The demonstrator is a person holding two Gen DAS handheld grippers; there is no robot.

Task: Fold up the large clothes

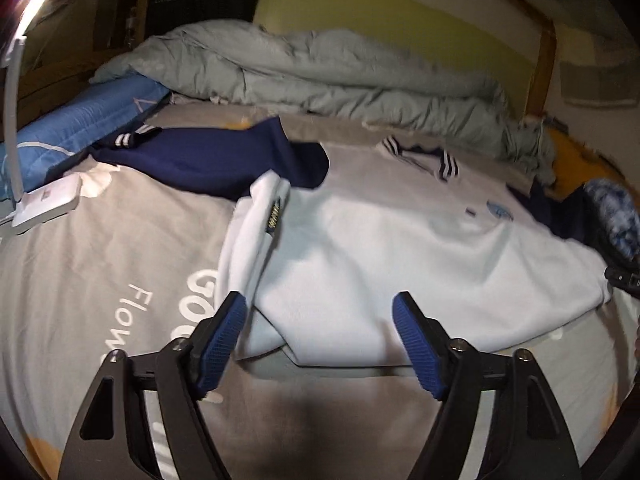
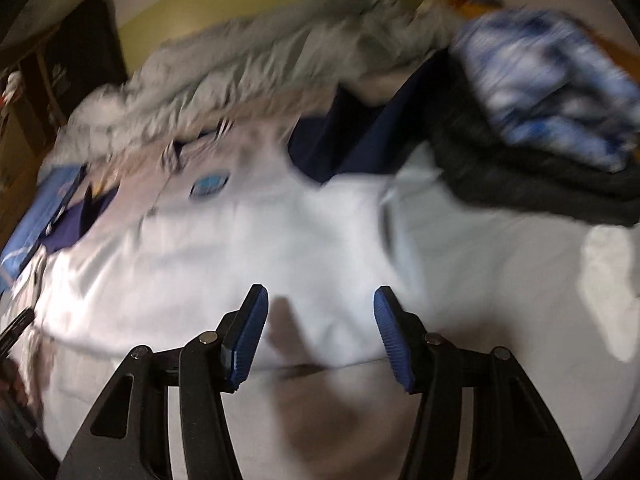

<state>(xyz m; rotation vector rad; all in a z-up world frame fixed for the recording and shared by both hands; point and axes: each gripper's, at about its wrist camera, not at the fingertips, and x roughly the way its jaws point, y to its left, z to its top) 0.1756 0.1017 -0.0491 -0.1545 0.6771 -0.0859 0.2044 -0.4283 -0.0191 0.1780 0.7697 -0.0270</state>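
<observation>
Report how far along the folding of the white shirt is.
Done: the white shirt lies spread on the bed sheet, its left side panel already turned inward. In hand: nothing; the left hand-held gripper and right hand-held gripper are open above the hem. Left: the navy sleeves, the other side, and the final fold.

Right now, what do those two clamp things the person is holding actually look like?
They look alike. The left gripper and right gripper each have two black angular fingers with cut-out slots and small silver bolts. Each fingertip carries a blue ribbed pad. No cables or sleeves show in these views.
</observation>
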